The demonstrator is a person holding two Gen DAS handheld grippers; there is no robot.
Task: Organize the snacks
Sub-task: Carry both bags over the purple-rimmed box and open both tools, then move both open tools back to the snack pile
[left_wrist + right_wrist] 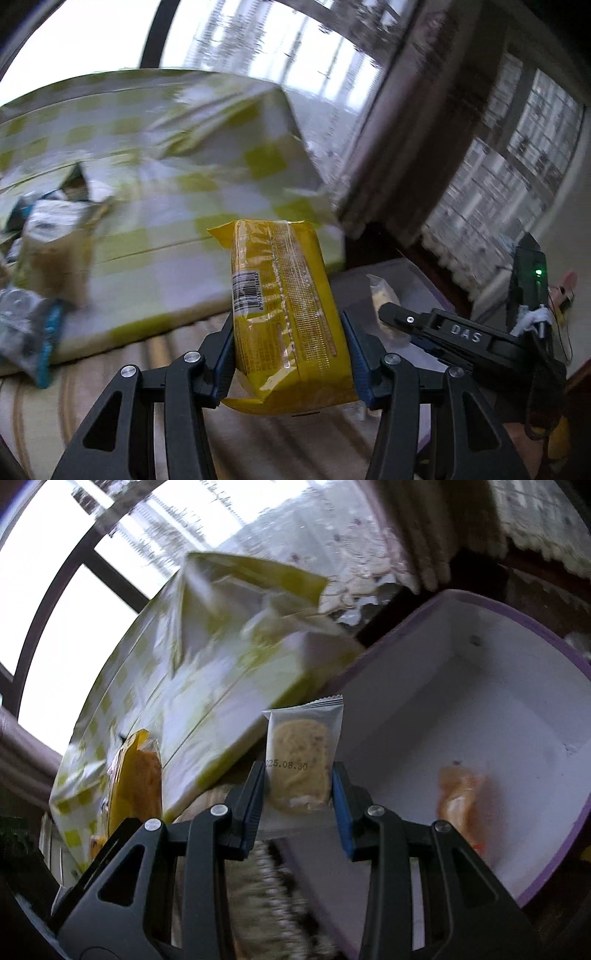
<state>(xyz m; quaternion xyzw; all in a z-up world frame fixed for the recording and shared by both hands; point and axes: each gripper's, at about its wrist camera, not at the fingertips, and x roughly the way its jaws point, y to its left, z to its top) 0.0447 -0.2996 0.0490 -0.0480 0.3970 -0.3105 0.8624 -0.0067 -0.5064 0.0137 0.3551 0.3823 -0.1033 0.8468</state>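
The left gripper (290,343) clamps a yellow plastic snack packet (284,314) between its blue pads, barcode facing the camera. The right gripper (299,794) pinches a small clear-wrapped round biscuit (301,760) stamped with a date. Only the right wrist view shows the inside of the white, purple-rimmed box (461,701), where an orange wrapped snack (460,797) lies on the floor. Only the left wrist view shows a blurred heap of packets (40,258) on the green-checked cloth (155,236), well apart from the grippers.
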